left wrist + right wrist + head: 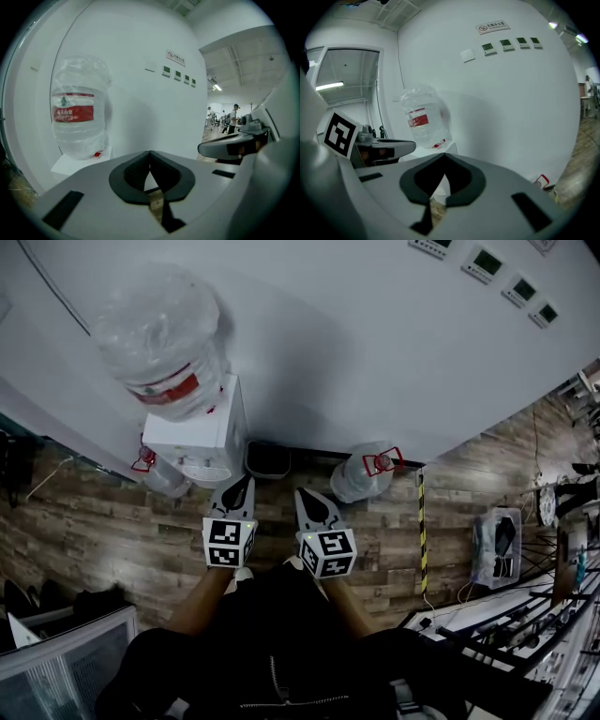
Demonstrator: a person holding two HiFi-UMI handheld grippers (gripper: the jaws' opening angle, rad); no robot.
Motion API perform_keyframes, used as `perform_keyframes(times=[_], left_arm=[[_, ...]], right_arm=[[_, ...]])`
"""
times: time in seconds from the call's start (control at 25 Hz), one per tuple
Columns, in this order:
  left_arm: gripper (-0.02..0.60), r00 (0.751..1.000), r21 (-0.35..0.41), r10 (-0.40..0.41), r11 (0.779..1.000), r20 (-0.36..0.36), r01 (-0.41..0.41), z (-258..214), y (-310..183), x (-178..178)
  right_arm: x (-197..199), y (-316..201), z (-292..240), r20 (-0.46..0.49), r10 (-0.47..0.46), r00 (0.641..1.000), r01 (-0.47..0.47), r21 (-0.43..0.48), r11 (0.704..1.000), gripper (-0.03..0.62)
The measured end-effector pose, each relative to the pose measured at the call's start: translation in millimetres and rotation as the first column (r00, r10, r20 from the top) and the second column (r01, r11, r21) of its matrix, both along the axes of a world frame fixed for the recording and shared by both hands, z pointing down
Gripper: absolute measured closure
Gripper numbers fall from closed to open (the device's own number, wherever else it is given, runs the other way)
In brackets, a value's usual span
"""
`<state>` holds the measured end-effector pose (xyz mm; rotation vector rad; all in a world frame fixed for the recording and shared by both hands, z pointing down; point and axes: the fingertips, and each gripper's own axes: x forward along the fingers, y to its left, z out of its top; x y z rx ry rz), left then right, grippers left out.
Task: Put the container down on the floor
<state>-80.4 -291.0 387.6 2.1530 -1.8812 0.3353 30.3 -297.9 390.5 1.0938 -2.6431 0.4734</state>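
Low in the middle of the head view, the left gripper (240,486) and right gripper (305,499) sit side by side, each with its jaws pressed together on nothing. At upper left, a clear water container (159,338) with a red label stands upside down on a white dispenser (202,432). A second container (359,477) lies on the wood floor (112,531) right of centre, against the wall, near a dark bin (267,461).
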Motion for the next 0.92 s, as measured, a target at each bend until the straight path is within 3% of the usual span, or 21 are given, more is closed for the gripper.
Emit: perform_keyframes(times=[0.28,0.92], left_arm=[[0.566,0.999,0.004,0.042,0.999,0.013,-0.042,6.6,37.2,-24.9],[0.566,0.997,0.011,0.074,0.997,-0.021,-0.074,14.3,95.5,-54.1]], right_arm=[[-37.5,39.9,2.3,-0.015,0.004,1.000,-0.003,0.009,1.000,0.585],[-73.6,98.0,2.4,-0.021,0.028,0.999,-0.028,0.028,0.999,0.585]])
